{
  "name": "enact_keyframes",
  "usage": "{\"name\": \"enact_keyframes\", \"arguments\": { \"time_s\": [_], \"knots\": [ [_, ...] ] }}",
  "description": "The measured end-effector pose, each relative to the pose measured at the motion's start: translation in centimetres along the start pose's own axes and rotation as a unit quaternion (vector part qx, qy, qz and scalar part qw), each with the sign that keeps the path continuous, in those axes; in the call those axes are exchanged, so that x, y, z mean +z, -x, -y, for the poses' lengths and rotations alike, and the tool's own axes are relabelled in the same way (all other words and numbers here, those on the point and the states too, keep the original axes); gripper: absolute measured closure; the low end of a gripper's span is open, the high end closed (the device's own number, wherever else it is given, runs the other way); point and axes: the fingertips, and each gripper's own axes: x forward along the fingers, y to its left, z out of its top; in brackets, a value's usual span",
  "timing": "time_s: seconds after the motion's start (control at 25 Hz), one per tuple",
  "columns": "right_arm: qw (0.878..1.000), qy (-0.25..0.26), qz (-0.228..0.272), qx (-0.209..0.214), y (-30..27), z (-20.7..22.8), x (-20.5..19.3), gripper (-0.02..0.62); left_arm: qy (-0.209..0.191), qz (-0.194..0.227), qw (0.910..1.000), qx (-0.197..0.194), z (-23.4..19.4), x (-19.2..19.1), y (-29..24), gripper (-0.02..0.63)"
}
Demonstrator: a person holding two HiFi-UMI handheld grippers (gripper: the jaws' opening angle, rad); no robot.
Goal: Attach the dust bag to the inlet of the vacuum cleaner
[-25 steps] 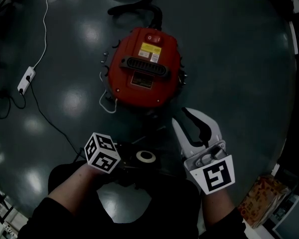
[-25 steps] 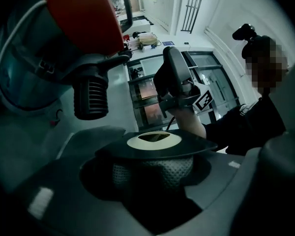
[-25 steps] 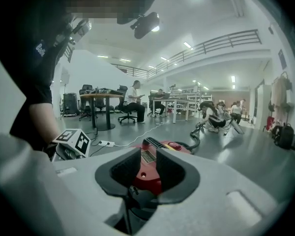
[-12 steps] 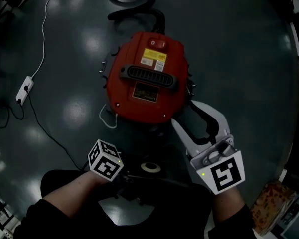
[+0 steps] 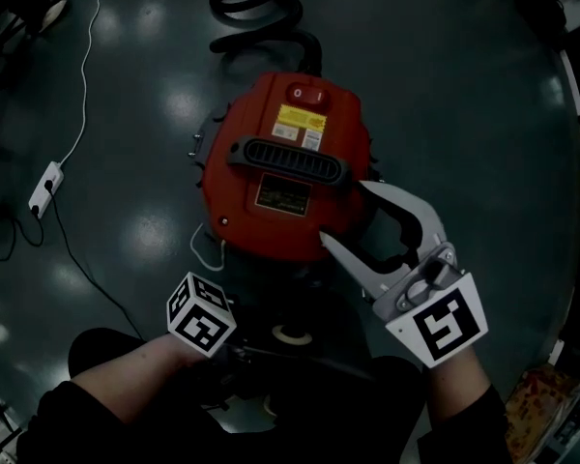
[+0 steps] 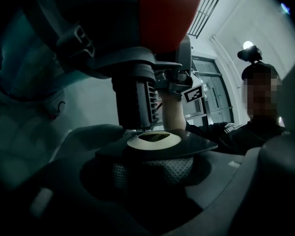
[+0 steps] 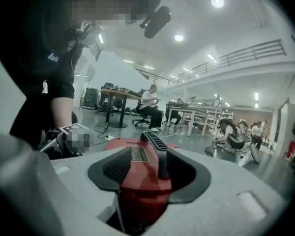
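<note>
The red vacuum cleaner [image 5: 280, 162] lies on the dark floor, its black ribbed inlet [image 6: 135, 102] facing me. My left gripper [image 5: 266, 344] is shut on the dust bag [image 6: 153, 139], holding its black collar with the white ring level, just below the inlet; mesh fabric hangs under the collar. In the head view the ring [image 5: 290, 334] shows close to the vacuum's near side. My right gripper [image 5: 341, 211] has white jaws that are opening wide. They stand astride the vacuum's near right edge [image 7: 140, 181] without pressing on it.
A black hose [image 5: 256, 8] coils beyond the vacuum. A white power strip [image 5: 41, 187] and its cable lie on the floor at the left. A thin white cord [image 5: 205, 249] loops by the vacuum's near left side. People sit at tables [image 7: 152, 104] far off.
The right gripper has moved up to the vacuum's near right edge and its jaws have spread. The left gripper has sunk a little with the dust bag, nearer the vacuum.
</note>
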Motion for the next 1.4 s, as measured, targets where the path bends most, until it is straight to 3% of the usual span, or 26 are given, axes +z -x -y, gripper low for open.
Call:
{"name": "enact_keyframes", "arguments": {
  "time_s": [0.24,0.96,1.4],
  "knots": [
    [1.000,0.006,0.013,0.012,-1.0,0.7,-0.4,0.374,0.010,0.013,0.9999,-0.004,-0.9,1.4,-0.1,0.311],
    [0.998,0.059,0.017,0.022,-2.4,2.4,-0.7,0.385,-0.015,-0.011,0.9998,0.009,-1.4,2.1,-0.4,0.311],
    [0.997,0.071,0.016,0.036,-4.2,2.3,-0.7,0.436,0.021,0.013,0.9997,-0.007,-1.5,2.4,-0.3,0.310]
  ]
}}
